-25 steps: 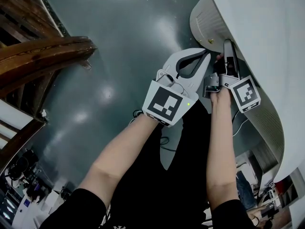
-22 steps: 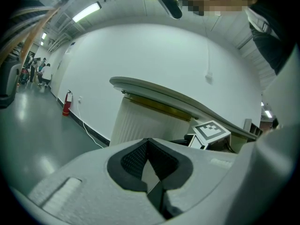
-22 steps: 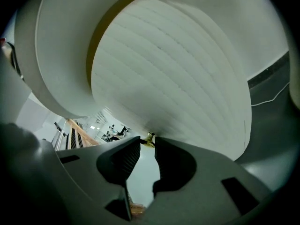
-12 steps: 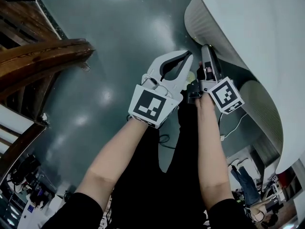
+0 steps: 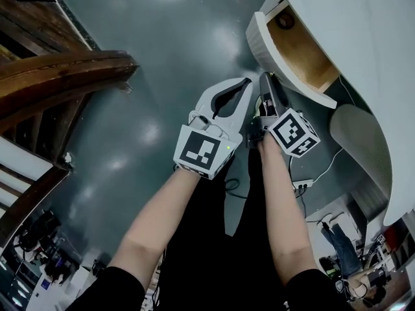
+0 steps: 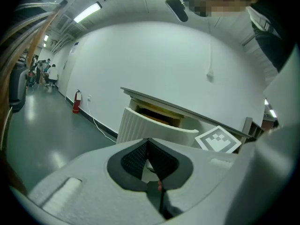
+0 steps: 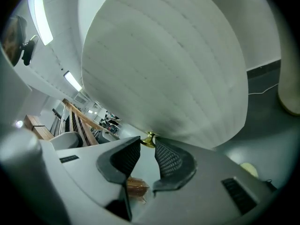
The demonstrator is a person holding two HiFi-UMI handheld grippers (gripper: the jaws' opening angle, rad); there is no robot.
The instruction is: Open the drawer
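**Right gripper.** My right gripper (image 5: 266, 83) stands at the face of the white fluted curved-front drawer (image 5: 262, 44). In the right gripper view its jaws are partly apart and clamped, at the very tips of the ribbed black pads (image 7: 169, 159), on the small brass knob (image 7: 149, 138) of that drawer front. Nothing else sits between them.

**Left gripper.** My left gripper (image 5: 245, 83) hangs just beside the right one, clear of the drawer. Its jaws are together at the tips and hold nothing.

**Position of the drawer.** The drawer stands pulled out from the white round-sided cabinet (image 5: 363, 37). Its pale wooden interior (image 5: 301, 50) is open to the head view, with a dark round object (image 5: 283, 19) inside that I cannot identify. I judge the opening largely done.

**Hazards from this state.**
- Slip: the knob is small, smooth and held only at the pad tips. A pull angled off the drawer's line of travel would probably roll it out of the grip.
- Binding: the front is curved, so a sideways pull could skew the drawer in its opening and jam it.
- Over-travel: no stop is visible. A further pull could draw the box out of the cabinet, and its weight would then fall on the knob alone.
- Collision: the two grippers are close together, so a sideways move of either could knock the grip loose.
- Footing: a white power strip with its cable (image 5: 301, 185) lies on the dark glossy floor (image 5: 162, 44) near my legs, and a backward step could catch it.
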